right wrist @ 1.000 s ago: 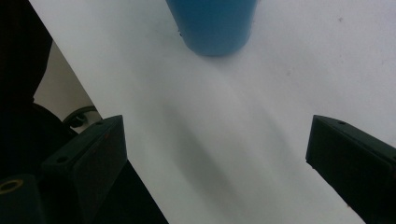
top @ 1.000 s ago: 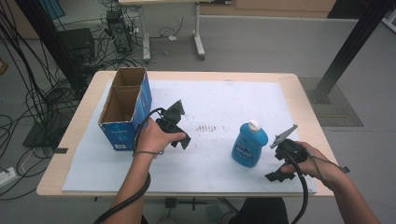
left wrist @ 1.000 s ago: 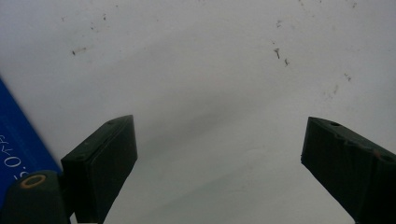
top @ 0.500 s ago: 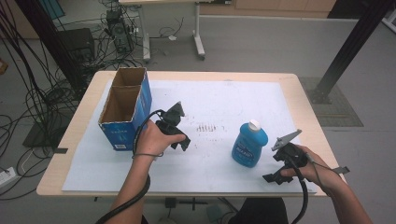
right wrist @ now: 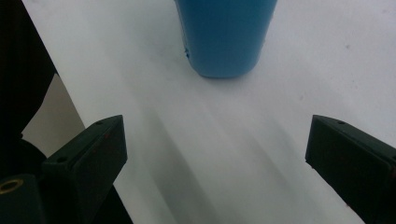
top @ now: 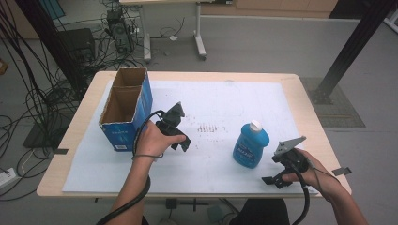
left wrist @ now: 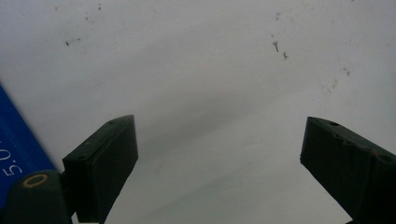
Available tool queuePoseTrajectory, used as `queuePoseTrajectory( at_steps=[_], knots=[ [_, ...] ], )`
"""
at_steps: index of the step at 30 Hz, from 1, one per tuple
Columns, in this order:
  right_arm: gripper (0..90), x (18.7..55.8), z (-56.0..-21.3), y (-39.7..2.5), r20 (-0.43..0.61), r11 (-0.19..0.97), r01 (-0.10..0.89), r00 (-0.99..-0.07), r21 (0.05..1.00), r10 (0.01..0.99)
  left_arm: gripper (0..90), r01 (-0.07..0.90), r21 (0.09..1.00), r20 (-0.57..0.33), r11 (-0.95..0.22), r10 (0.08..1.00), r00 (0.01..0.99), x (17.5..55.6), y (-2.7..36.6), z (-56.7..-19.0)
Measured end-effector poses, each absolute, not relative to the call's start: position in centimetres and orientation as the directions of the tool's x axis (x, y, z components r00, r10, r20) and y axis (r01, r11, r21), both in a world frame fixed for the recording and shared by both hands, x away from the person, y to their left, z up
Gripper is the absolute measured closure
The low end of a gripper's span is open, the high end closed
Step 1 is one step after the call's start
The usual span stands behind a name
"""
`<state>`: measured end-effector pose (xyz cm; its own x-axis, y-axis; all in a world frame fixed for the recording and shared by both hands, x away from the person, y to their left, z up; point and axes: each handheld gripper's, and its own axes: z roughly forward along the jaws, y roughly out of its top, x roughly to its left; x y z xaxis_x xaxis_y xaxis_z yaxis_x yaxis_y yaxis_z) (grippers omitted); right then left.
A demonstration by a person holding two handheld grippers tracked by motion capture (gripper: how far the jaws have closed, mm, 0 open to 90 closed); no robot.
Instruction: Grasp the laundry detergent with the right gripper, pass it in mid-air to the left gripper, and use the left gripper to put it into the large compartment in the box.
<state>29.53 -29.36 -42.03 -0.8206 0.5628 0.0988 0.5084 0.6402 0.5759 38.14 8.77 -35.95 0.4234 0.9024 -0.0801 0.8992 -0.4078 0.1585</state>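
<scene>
Blue plastic bottle (top: 251,145) upright on desk (top: 300,101), likely smooth, moderately heavy; grasp across the body. Right gripper (top: 274,177) and left gripper (top: 180,143): jaws spread, empty.

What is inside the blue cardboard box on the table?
The box is open at the top, with two compartments. The high view shows only bare brown inner walls. The bottoms are shadowed and partly hidden by the near walls, so something small lying there cannot be excluded.

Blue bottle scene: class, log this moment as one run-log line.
blue bottle: upright on white sheet, free | right tongs: open, facing it | left tongs: open, beside cardboard box
</scene>
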Motion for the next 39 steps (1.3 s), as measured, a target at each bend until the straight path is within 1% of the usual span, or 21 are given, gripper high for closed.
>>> queuePoseTrajectory(
  at_steps=[7, 21, 23, 25, 27, 39],
  knots=[
    [4.8, 29.4, -42.6, -29.6, 0.097, 0.581, 0.477, -0.82, 0.659, 0.563, 11.4, 0.899, 0.161, -0.083, -0.407, 0.902, 0.423, 38.0, 8.7, -36.0],
    [4.5, 29.5, -44.3, -29.8, 0.123, 0.481, 0.454, -0.811, 0.75, 0.572, 11.4, 0.903, 0.161, -0.085, -0.399, 0.906, 0.416, 37.6, 8.6, -36.2],
    [4.4, 29.5, -44.4, -29.9, 0.121, 0.472, 0.445, -0.813, 0.761, 0.57, 11.4, 0.903, 0.165, -0.087, -0.397, 0.906, 0.414, 37.6, 8.6, -36.2],
    [4.3, 29.5, -44.6, -29.9, 0.113, 0.446, 0.413, -0.821, 0.794, 0.559, 11.4, 0.904, 0.165, -0.089, -0.395, 0.907, 0.413, 37.5, 8.7, -36.1],
    [2.9, 29.6, -44.7, -30.0, 0.116, 0.428, 0.405, -0.822, 0.808, 0.558, 11.4, 0.904, 0.166, -0.089, -0.395, 0.907, 0.412, 37.5, 8.8, -36.1],
    [3.2, 29.6, -45.4, -30.1, 0.075, 0.392, 0.352, -0.817, 0.85, 0.571, 11.5, 0.911, 0.172, -0.099, -0.376, 0.913, 0.395, 37.4, 9.3, -36.0]
  ],
)
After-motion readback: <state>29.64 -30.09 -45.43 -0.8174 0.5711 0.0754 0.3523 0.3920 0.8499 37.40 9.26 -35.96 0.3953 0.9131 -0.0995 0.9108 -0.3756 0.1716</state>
